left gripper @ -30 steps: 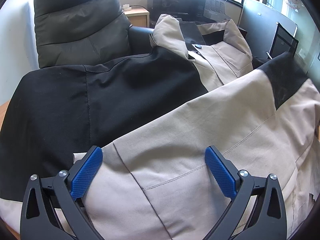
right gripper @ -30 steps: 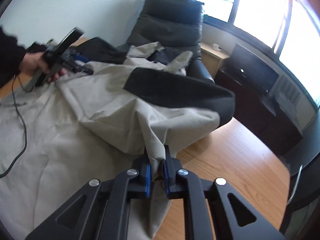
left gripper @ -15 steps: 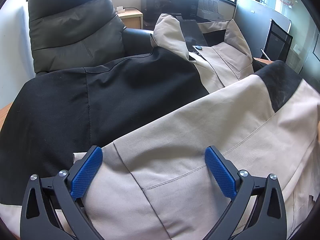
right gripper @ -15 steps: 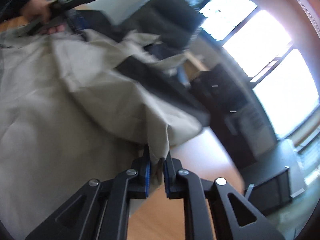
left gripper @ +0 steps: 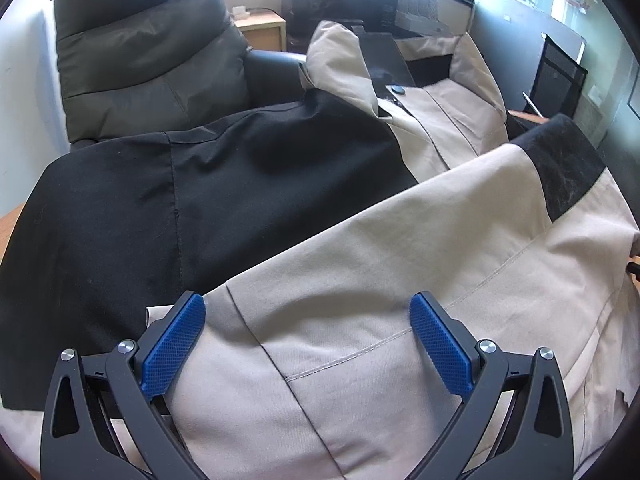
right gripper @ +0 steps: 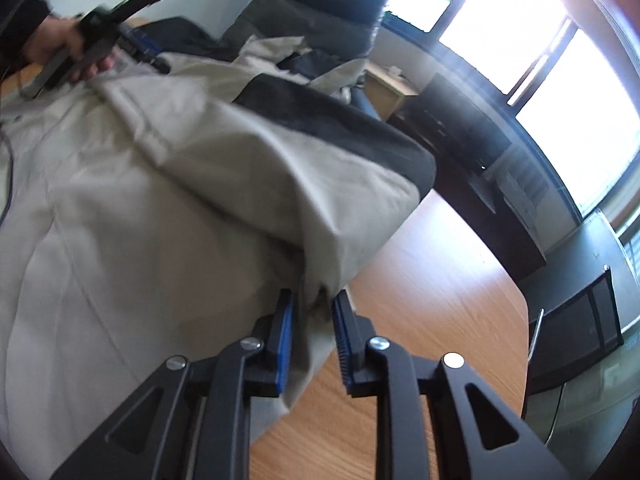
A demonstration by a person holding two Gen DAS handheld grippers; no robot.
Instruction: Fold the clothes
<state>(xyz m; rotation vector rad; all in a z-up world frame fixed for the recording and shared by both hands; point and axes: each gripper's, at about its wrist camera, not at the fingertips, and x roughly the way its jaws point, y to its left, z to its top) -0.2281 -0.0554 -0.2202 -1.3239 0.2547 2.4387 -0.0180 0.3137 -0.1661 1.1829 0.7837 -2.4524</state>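
Observation:
A beige and black jacket [left gripper: 360, 260] lies spread over the wooden table [right gripper: 440, 280]. My left gripper [left gripper: 308, 340] is open and rests low over the beige cloth, beside the black panel [left gripper: 200, 200]. In the right wrist view a hand [right gripper: 60, 44] holds that left gripper [right gripper: 148, 52] at the far side of the jacket [right gripper: 160, 200]. A sleeve with a black end [right gripper: 340, 128] is folded across the jacket's body. My right gripper [right gripper: 314, 336] stands at the jacket's edge near the table's rim. Its jaws are slightly apart, with a fold of beige cloth loose in the gap.
A dark leather armchair [left gripper: 148, 60] stands right behind the table. A small wooden side table [left gripper: 260, 28] and a dark TV cabinet [right gripper: 460, 128] stand under the windows. A thin cable [right gripper: 8, 184] lies over the jacket at the left. Bare wood shows to the right of the jacket.
My right gripper has swung the sleeve over the jacket, come down, and its jaws have parted from the cloth they pinched. The left gripper has barely shifted and stays open.

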